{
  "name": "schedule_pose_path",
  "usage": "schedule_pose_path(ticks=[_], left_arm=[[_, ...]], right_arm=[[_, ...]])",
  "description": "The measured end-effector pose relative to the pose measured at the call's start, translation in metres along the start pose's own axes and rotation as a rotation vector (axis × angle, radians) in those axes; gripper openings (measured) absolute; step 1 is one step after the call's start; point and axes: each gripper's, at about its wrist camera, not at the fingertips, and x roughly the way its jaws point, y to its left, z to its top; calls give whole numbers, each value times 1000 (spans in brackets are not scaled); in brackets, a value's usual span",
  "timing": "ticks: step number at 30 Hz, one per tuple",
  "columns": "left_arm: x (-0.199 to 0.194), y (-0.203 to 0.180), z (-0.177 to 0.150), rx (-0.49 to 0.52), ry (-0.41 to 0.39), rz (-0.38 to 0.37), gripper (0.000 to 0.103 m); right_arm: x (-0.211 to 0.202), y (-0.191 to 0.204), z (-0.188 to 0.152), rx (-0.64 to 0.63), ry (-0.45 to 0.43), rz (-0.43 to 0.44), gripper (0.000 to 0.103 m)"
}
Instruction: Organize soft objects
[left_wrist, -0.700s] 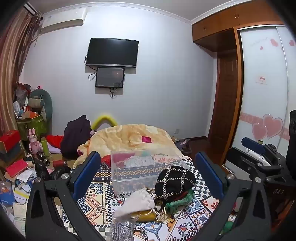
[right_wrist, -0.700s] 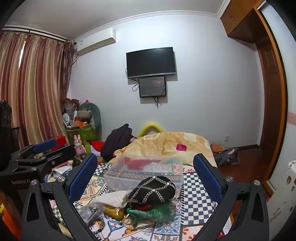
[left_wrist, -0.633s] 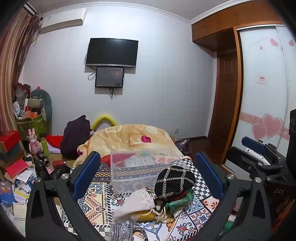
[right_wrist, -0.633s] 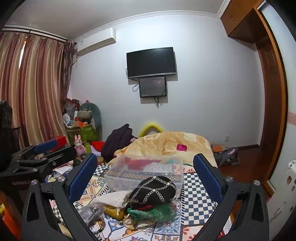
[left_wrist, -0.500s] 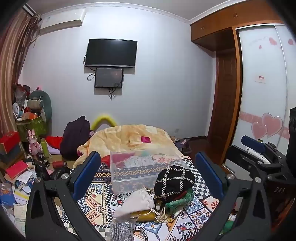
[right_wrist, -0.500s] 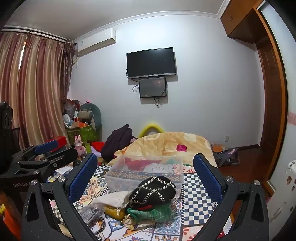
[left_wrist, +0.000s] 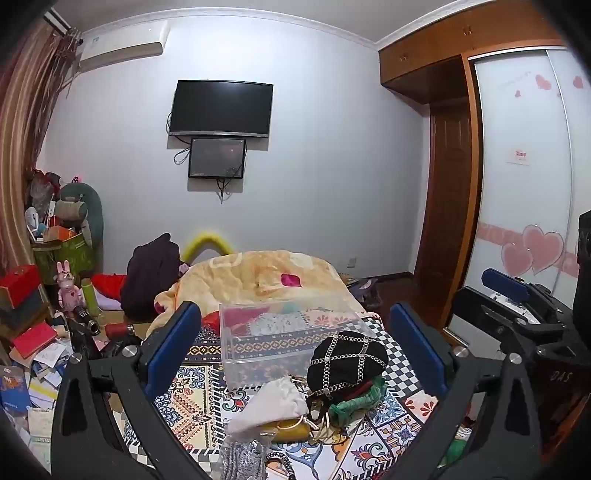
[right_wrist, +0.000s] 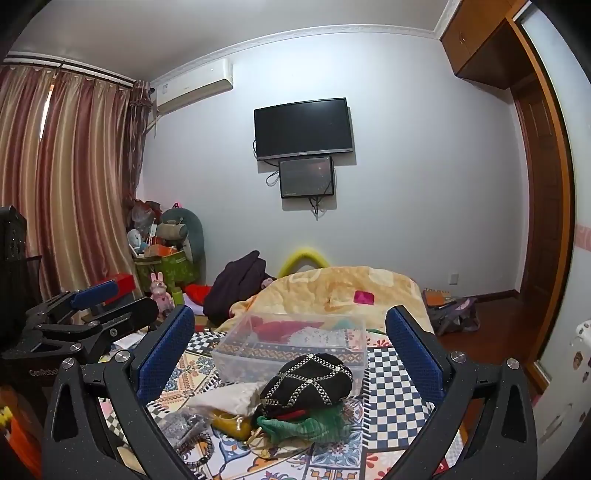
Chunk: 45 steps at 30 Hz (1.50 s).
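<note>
A pile of soft items lies on the patterned bed cover: a black hat with a silver lattice (left_wrist: 347, 363) (right_wrist: 308, 380), a green knit piece (left_wrist: 356, 400) (right_wrist: 304, 424), a white cloth pouch (left_wrist: 273, 404) (right_wrist: 227, 400), a yellow pouch (right_wrist: 231, 424) and a silver sequin bag (left_wrist: 242, 459) (right_wrist: 181, 424). A clear plastic box (left_wrist: 284, 339) (right_wrist: 291, 345) stands behind the pile. My left gripper (left_wrist: 295, 343) is open and empty, held above and before the pile. My right gripper (right_wrist: 290, 347) is open and empty too. Each gripper shows at the other view's edge.
A yellow blanket (left_wrist: 266, 277) covers the bed's far end, with a dark garment (left_wrist: 151, 273) beside it. Clutter of books and boxes (left_wrist: 29, 347) fills the left floor. A wardrobe with heart stickers (left_wrist: 528, 206) stands right. A TV (left_wrist: 221, 109) hangs on the far wall.
Both grippers stay open and nearly still. The left view has drifted very slightly; nothing in the pile has moved.
</note>
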Motion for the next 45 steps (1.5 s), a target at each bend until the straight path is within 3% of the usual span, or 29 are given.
schedule_pose_path(ticks=[45], left_arm=[[-2, 0, 1, -2, -5, 1, 103]], right_arm=[[-7, 1, 7, 6, -15, 1, 103]])
